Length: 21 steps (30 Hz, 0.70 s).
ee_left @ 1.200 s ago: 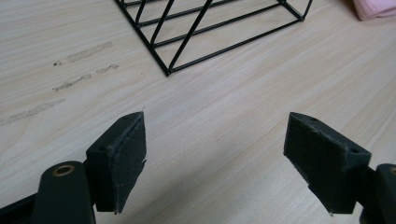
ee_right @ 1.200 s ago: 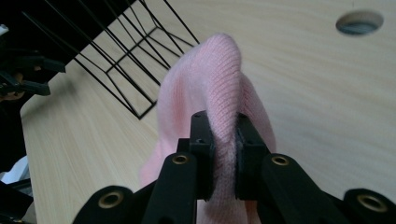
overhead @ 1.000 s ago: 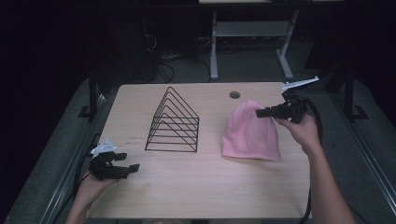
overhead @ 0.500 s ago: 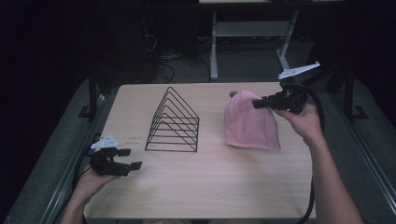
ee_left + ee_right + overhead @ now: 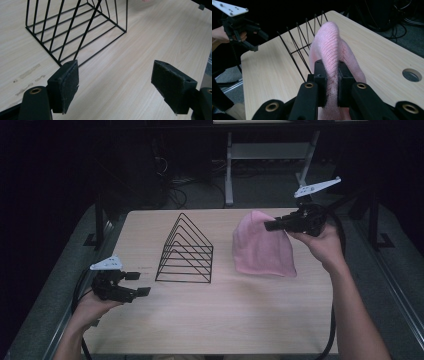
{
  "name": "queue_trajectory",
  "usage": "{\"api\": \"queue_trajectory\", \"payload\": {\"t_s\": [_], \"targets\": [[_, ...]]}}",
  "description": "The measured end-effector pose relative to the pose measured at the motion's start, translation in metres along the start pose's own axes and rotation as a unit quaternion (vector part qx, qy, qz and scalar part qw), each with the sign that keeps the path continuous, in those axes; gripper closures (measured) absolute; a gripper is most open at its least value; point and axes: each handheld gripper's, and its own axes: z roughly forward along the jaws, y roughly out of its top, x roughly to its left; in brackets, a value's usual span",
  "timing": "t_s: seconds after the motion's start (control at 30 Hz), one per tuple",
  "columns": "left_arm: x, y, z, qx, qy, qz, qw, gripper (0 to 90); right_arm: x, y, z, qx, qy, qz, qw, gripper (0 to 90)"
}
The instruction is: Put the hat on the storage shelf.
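A: At the near left corner of the table (image 5: 220, 320), the left gripper (image 5: 137, 284) hangs just above the wood with its jaws wide apart and nothing between them. In the left gripper view its pads (image 5: 67, 85) frame bare tabletop, with the foot of the black wire rack (image 5: 75, 30) just beyond.

B: So that hand is free. And further in?

A: The wire rack (image 5: 186, 251) stands upright near the middle, a row of triangular frames. Beyond it, to the right, the right gripper (image 5: 270, 225) is clamped tight on the pink knitted hat (image 5: 260, 252). In the right gripper view, a fold of the knit is pinched between the jaws and bulges up above them (image 5: 331, 50).

B: Where does the hat sit, then?

A: Its top edge is lifted off the table in the grip; the lower edge seems to touch or nearly touch the wood, right of the rack and apart from it.

B: How would you handle the lift well?

A: I judge the hat is being raised, perhaps to drape over the rack. The pinch holds one small fold, so the knit will stretch and swing. I would lift until the bottom hem clears the table, move slowly, and keep the hanging cloth off the wire tips, where the knit could snag. The open left gripper could steady the rack or catch the loose hem.
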Motion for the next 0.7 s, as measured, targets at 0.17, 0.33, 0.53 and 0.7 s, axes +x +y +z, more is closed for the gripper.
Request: {"api": "queue_trajectory", "payload": {"t_s": [0.17,0.33,0.53,0.7], "targets": [[-0.004,0.015,-0.007,-0.001,-0.014,0.015,0.9998,22.7,0.011,0.012,-0.002,-0.005,0.010,-0.014,0.9998,81.1],[-0.007,0.032,-0.013,-0.010,-0.027,0.031,0.9991,23.4,0.025,0.027,-0.005,-0.011,0.024,-0.033,0.9991,81.1],[-0.011,0.050,-0.015,-0.013,-0.039,0.042,0.9983,23.4,0.045,0.047,-0.002,-0.013,0.045,-0.056,0.9973,81.1],[-0.012,0.063,-0.016,-0.014,-0.052,0.050,0.9973,23.7,0.055,0.062,0.002,-0.016,0.060,-0.068,0.9958,81.1]]}}
